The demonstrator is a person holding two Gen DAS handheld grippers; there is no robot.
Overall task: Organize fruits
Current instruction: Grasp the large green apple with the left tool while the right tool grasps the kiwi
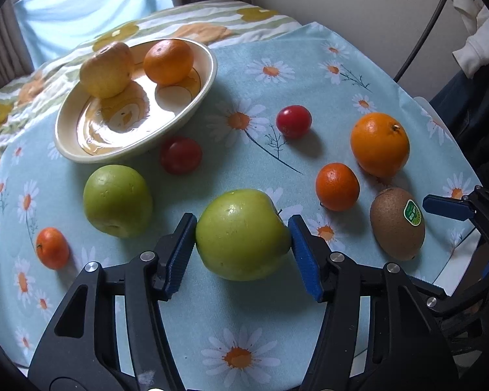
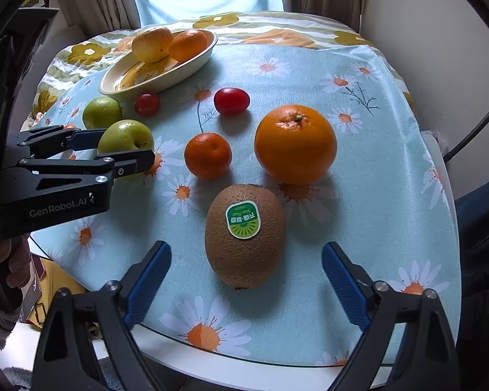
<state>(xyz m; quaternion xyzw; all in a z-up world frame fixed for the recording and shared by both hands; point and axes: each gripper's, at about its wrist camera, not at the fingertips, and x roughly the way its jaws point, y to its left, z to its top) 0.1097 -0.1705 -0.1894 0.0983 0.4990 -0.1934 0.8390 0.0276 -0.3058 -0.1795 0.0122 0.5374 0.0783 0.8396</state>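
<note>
My left gripper (image 1: pixel 243 241) is shut on a green apple (image 1: pixel 241 234), its blue pads touching both sides; it also shows in the right wrist view (image 2: pixel 125 138). A cream bowl (image 1: pixel 192 110) at the back left holds a yellow apple (image 1: pixel 107 68) and an orange (image 1: pixel 168 62). My right gripper (image 2: pixel 246 277) is open, its pads apart on either side of a brown kiwi (image 2: pixel 244 234) with a green sticker. A large orange (image 2: pixel 295 143) and a mandarin (image 2: pixel 207 154) lie just beyond the kiwi.
On the daisy tablecloth (image 1: pixel 244 325) lie a second green apple (image 1: pixel 117 200), two red fruits (image 1: pixel 181 154) (image 1: pixel 293 121) and a small mandarin (image 1: pixel 52 247). The table's white front edge (image 2: pixel 244 374) is near the right gripper. Curtains hang behind.
</note>
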